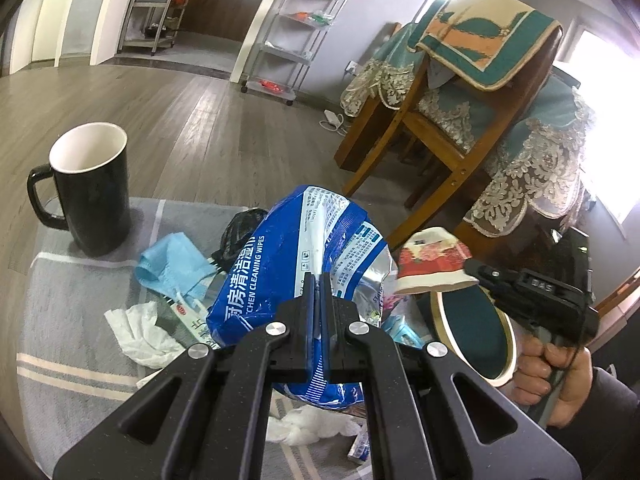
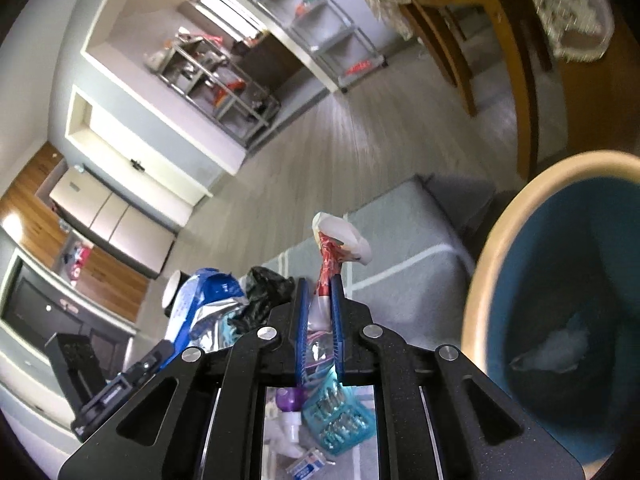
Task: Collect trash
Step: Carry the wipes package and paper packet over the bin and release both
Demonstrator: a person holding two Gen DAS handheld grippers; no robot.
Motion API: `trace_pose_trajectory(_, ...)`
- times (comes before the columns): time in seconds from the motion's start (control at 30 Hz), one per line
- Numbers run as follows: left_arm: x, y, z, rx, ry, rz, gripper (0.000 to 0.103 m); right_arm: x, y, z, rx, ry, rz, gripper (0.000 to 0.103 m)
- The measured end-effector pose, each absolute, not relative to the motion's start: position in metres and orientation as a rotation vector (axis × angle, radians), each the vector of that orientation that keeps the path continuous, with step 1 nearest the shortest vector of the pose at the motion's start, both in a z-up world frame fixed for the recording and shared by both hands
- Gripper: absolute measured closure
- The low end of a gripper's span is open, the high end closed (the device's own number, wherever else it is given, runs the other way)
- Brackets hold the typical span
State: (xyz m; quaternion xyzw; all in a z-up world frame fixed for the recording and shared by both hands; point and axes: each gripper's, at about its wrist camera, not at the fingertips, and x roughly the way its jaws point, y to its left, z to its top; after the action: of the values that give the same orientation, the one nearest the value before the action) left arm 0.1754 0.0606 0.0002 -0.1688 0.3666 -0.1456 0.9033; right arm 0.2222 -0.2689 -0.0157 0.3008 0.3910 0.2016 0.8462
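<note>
My left gripper [image 1: 319, 280] is shut on a blue kitchen-wipes packet [image 1: 304, 256], held above the grey cloth [image 1: 72, 320]. My right gripper [image 2: 319, 286] is shut on a red and white wrapper [image 2: 334, 250]; the wrapper also shows in the left wrist view [image 1: 432, 262], held above a teal bin [image 1: 472, 336] with a cream rim. The bin [image 2: 560, 300] fills the right of the right wrist view, with a pale scrap inside. Loose trash lies on the cloth: a blue mask [image 1: 172, 264], white tissue [image 1: 136, 332], a black bag [image 1: 240, 232].
A black mug [image 1: 88, 192] stands at the cloth's far left. A wooden chair [image 1: 460, 120] with draped cloth and a lace-covered table stand to the right. Shelving carts [image 1: 292, 32] stand across the wooden floor. Small packets [image 2: 336, 416] lie under my right gripper.
</note>
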Motion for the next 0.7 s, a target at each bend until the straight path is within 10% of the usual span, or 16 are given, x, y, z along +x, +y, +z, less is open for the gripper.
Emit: trace_pose_trajectory(0.7,0.177,-0.068,0.032,-0.208,0.776,-0.473,0.102,0.117,-0.331,0.017,0.445,0.68,0.142,0.091)
